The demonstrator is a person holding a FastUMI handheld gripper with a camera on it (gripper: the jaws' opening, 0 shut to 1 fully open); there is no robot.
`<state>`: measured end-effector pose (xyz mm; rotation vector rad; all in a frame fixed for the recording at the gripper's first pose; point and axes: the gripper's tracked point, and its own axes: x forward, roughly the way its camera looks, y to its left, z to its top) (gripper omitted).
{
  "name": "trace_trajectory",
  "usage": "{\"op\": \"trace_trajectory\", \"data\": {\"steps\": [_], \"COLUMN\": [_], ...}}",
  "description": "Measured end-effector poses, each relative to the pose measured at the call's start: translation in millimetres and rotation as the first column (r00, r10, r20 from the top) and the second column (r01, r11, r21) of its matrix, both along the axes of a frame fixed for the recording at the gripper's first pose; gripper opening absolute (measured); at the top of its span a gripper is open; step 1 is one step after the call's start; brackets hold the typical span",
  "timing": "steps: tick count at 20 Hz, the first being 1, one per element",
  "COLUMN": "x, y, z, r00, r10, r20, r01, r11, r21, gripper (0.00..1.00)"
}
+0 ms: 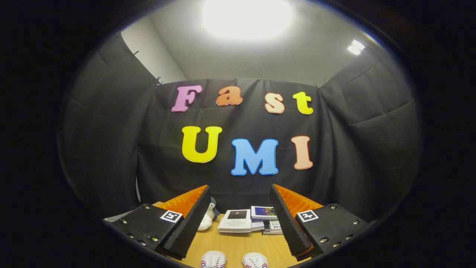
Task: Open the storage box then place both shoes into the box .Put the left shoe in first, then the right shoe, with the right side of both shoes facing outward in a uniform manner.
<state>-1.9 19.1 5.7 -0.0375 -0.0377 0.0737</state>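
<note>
My gripper (pixel 240 219) is held up above a wooden table (pixel 238 243), its two fingers spread wide apart with nothing between them. Below and between the fingers, at the near edge of the table, I see the toes of two white shoes side by side: one shoe (pixel 214 259) on the left and the other shoe (pixel 255 260) on the right, both with red and blue stripes. The rest of each shoe is cut off. The gripper is well above them and touches neither.
A stack of books and booklets (pixel 248 220) lies at the back of the table between the fingers. A small white plush toy (pixel 207 219) stands by the left finger. Black cloth walls close the booth behind and at both sides.
</note>
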Motion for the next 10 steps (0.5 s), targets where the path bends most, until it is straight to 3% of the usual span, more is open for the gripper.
{"op": "trace_trajectory", "data": {"steps": [6, 10], "x": [6.4, 6.1], "y": [14.7, 34.1], "z": [-17.2, -38.8], "r00": [0.998, 0.987], "r10": [0.050, 0.144], "r20": [-0.028, -0.077], "r01": [-0.049, -0.133], "r11": [0.998, 0.983], "r21": [0.036, 0.128], "gripper": [0.96, 0.97]}}
